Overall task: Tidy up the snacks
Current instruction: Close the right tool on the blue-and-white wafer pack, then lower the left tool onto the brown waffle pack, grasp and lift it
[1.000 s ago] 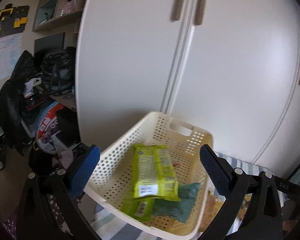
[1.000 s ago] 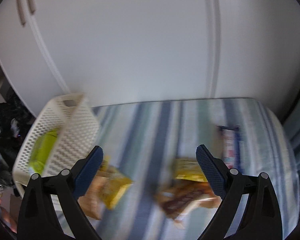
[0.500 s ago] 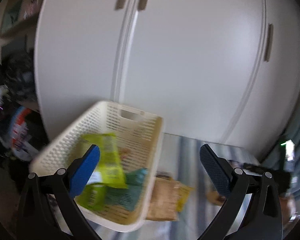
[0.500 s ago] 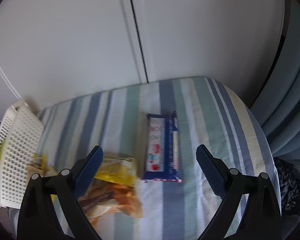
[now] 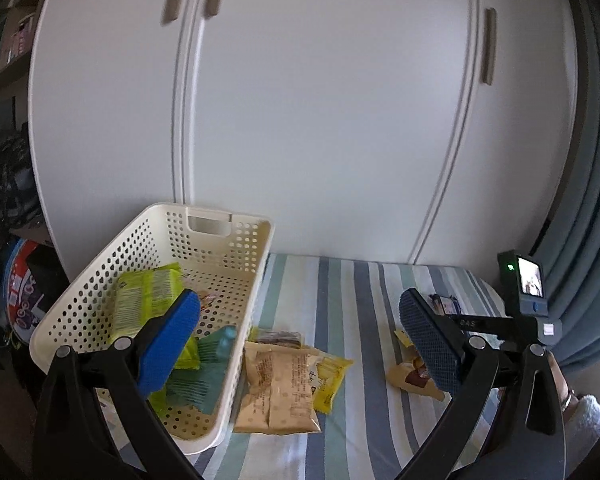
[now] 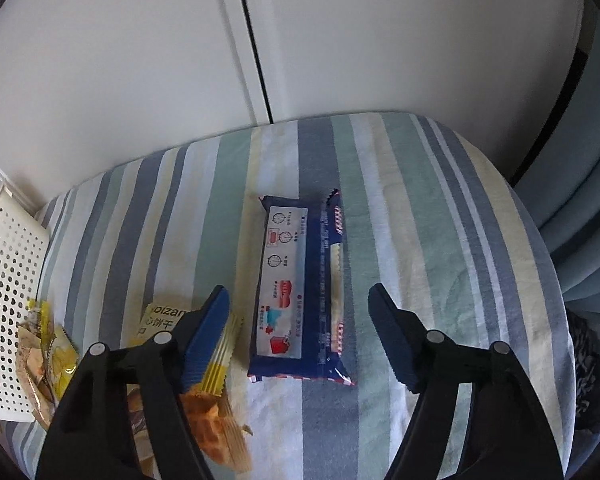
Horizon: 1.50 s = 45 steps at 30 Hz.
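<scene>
The right tool [image 6: 298, 330] hangs with its jaws spread wide and empty, one blue pad on each side of the near end of the dark blue biscuit packet [image 6: 302, 292]. That packet lies flat, lengthwise along the stripes of the striped bedsheet [image 6: 440, 240], in the middle of the right wrist frame. Straddling it this way looks like the line-up for a pinch across its narrow width.

The left tool [image 5: 298, 338] is likewise wide apart and holds nothing. It sits low in the left wrist frame, one pad over the cream perforated basket [image 5: 220, 222] and the other over the loose snacks to the right (probably just waiting its turn).

The basket stands at the left of the bed against the white wardrobe [image 5: 320, 100], a sensible spot since its open top is reachable from the sheet. Inside I count two lime-green packets [image 5: 146, 298] and one teal packet [image 5: 206, 364]; a smaller item behind the pad is too hidden to name.

Outside the basket I make out a tan paper-look packet [image 5: 274, 392] with a yellow packet [image 5: 330, 376] just beside it, both touching the basket wall, then a yellow-and-orange waffle packet [image 6: 210, 412] at lower left of the right wrist frame, and the blue one. So at least four snacks are left on the bed, by my reckoning.
</scene>
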{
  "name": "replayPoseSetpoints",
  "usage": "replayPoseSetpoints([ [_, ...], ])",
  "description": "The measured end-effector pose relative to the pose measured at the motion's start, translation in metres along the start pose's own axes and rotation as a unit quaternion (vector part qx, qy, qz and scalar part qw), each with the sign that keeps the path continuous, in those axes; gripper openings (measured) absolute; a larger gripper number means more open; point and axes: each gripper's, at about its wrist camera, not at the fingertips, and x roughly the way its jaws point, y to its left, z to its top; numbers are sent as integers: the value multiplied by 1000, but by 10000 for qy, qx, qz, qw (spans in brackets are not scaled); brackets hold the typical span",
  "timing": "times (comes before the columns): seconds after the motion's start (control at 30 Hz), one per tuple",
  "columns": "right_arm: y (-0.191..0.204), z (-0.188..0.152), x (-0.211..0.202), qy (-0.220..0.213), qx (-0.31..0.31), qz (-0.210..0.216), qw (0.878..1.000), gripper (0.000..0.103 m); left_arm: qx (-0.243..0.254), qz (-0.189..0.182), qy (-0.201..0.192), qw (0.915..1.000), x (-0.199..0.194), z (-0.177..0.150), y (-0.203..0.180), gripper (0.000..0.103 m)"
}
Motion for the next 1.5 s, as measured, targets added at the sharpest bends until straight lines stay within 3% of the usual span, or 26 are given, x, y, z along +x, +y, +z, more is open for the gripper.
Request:
replayPoseSetpoints([
  [0.27, 6, 6, 19, 200, -136, -192, 9995, 47, 139, -154, 174, 9996, 9, -4, -7, 101],
  [0.4, 7, 3, 17, 220, -88, -134, 9996, 44, 177, -172, 236, 9994, 12, -7, -8, 101],
  [0.67, -2, -19, -6, 159, 136, 396, 9990, 44, 189, -399, 429, 9981, 20, -11, -13, 101],
  [0.9, -16, -38, -29, -50, 244, 469, 9986, 44, 415, -591, 666, 9952, 33, -22, -29, 101],
  [1.23, -32, -42, -32, -351, 439, 622, 9965, 44, 888, -1082, 1151, 9834, 53, -46, -67, 101],
  [1.3, -30, -42, -36, -469, 374, 560, 9966, 44, 1051, -1279, 1278, 9779, 59, -53, -79, 101],
  [1.5, -43, -42, -34, -373, 626, 921, 9931, 44, 1314, -1595, 1715, 9633, 85, -66, -101, 101],
])
